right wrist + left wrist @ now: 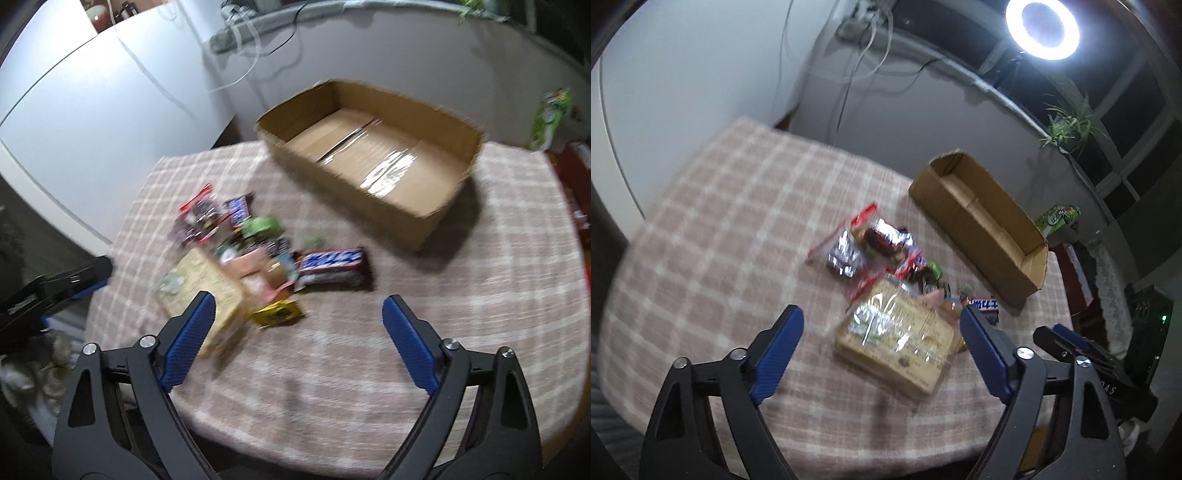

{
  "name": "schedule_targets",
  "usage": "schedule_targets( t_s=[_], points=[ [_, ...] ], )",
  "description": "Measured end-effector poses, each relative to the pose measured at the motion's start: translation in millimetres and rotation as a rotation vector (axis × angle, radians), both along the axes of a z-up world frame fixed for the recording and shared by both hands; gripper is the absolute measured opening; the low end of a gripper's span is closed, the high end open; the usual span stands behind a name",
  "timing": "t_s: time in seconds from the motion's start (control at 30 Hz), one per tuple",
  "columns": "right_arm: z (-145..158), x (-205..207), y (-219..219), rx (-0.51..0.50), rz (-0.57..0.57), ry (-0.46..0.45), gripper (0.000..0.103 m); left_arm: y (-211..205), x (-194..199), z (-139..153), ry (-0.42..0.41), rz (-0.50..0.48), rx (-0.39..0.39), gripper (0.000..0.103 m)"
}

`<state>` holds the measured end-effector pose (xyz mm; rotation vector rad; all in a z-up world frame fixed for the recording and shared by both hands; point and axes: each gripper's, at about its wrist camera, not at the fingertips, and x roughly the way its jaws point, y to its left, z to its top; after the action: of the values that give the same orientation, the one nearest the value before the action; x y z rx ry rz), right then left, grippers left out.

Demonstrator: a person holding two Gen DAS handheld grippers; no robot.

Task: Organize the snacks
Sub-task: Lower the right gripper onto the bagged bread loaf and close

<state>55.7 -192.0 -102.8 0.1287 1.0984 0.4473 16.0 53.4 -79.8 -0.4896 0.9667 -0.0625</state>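
A pile of snacks lies on the checked tablecloth (720, 206). It includes a large tan cracker pack (897, 339), silver-red packets (849, 247) and a Snickers bar (332, 264). An open, empty cardboard box (373, 162) stands behind the pile; it also shows in the left wrist view (982, 225). My left gripper (882, 321) is open and empty, hovering over the cracker pack. My right gripper (299, 310) is open and empty, hovering in front of the Snickers bar and a yellow packet (277, 314). The cracker pack (207, 291) lies at its left finger.
The right gripper's body (1097, 369) shows at the right of the left wrist view, the left gripper's body (48, 291) at the left of the right wrist view. A ring light (1041, 27), a plant (1067, 125) and a green carton (550, 118) stand beyond the table.
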Motion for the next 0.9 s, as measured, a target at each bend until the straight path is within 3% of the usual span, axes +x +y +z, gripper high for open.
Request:
schedule_targets(
  t_s=[0.2,0.4,0.9],
  points=[
    [-23,2,24,0.108,0.084,0.137,0.076,8,13,-24,0.074,-0.028,-0.091,0.062],
    [-48,3,40,0.147,0.128,0.238,0.061,11,35,-42,0.127,-0.07,-0.118,0.061],
    [-74,10,59,0.197,0.155,0.338,0.047,7,45,-74,0.234,-0.135,-0.153,0.061]
  ],
)
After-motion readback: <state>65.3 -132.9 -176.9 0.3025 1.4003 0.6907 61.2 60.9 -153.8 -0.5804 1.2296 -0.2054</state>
